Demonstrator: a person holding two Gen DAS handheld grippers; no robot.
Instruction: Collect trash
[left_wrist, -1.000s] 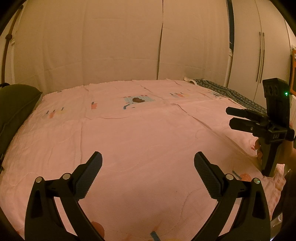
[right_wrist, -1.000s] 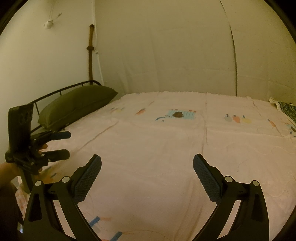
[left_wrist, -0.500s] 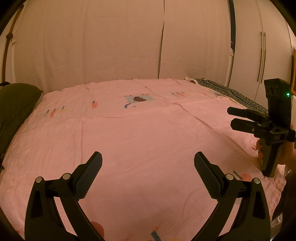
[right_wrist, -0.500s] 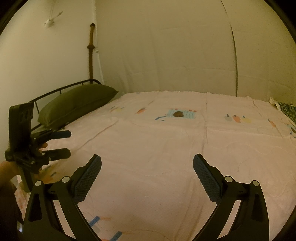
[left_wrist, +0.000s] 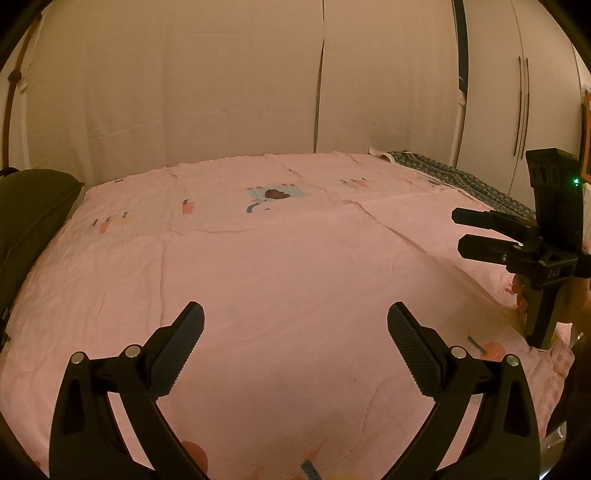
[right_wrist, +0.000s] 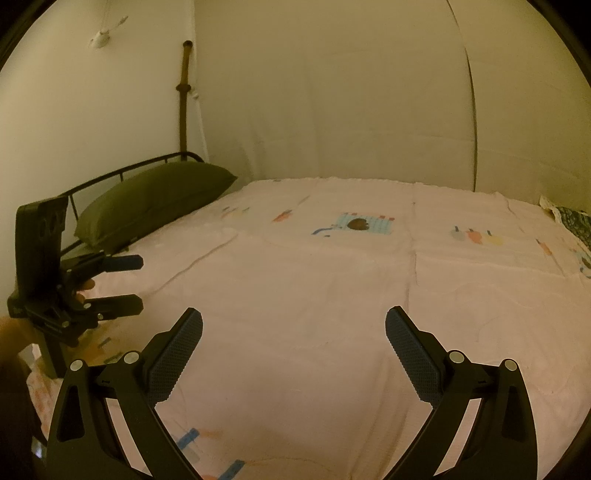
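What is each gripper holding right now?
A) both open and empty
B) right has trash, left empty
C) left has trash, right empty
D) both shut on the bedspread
A: the left gripper and the right gripper both have their fingers spread wide above the pink bedspread, with nothing between them; no trash shows on the bed in either wrist view.

The olive pillow (left_wrist: 33, 218) is cut off by the left edge of the left wrist view. At the right edge, the hand (left_wrist: 576, 299) holding the right gripper (left_wrist: 466, 233) is mostly out of frame. In the right wrist view, the patterned cloth (right_wrist: 576, 221) runs off the right edge, and the small white object (right_wrist: 101, 36) at upper left is too small to identify.
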